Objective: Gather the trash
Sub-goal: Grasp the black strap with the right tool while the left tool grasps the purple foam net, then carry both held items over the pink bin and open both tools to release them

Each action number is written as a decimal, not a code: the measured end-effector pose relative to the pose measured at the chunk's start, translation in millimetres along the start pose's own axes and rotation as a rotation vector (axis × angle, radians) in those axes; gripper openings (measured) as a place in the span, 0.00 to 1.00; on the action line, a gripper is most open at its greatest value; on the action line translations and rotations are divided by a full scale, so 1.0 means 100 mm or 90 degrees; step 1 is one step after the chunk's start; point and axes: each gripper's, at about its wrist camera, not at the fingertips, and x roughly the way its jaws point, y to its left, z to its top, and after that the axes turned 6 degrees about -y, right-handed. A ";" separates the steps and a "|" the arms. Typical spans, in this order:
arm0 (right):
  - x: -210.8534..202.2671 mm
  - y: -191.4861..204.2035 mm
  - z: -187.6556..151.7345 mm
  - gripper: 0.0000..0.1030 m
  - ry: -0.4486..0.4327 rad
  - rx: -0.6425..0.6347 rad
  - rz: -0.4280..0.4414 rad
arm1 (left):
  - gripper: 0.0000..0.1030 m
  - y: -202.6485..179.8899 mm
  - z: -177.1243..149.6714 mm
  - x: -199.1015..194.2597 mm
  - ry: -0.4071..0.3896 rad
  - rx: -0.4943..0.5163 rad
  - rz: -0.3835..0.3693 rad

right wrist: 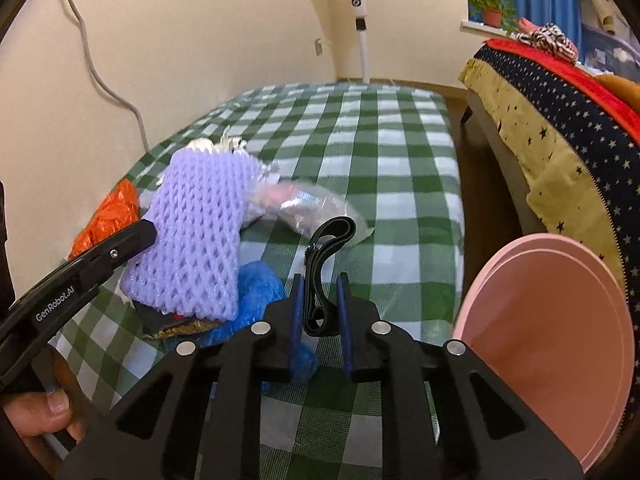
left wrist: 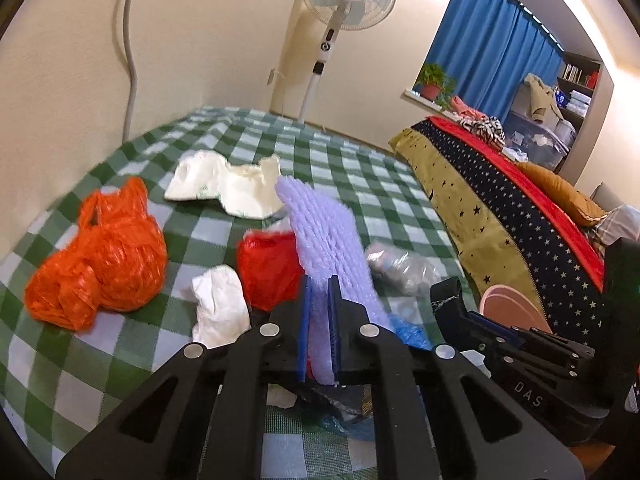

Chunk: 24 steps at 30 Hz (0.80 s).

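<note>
Checked green-and-white worktop (right wrist: 400,168) strewn with trash along its wall-side edge; the far end and the edge facing the bed (right wrist: 560,128) lie bare. Left gripper (left wrist: 319,280), jaws nearly closed, pinches the lower end of a lilac foam net sleeve (left wrist: 324,232), which stands lifted above the clutter. Right gripper (right wrist: 320,280), jaws narrowed, pinches a looped black strap (right wrist: 328,248) raised off the cloth. Behind the sleeve: red bag (left wrist: 268,268), orange bag (left wrist: 100,256), cream bag (left wrist: 224,184) and white paper wad (left wrist: 220,300), all toward the wall-side edge; a clear crumpled wrapper (right wrist: 308,204) near mid-worktop; blue plastic (right wrist: 256,292) just below the sleeve. A pink bin (right wrist: 552,344) stands off the near bed-side corner, in the narrow floor gap.
</note>
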 end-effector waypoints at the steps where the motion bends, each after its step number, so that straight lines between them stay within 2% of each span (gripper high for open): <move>1: -0.02 -0.01 0.01 0.16 -0.004 0.003 -0.001 | 0.08 -0.01 0.02 -0.03 -0.006 0.002 0.000; 24: -0.68 -0.07 0.08 0.16 -0.097 0.021 -0.035 | 0.08 -0.23 0.14 -0.46 -0.054 0.049 0.011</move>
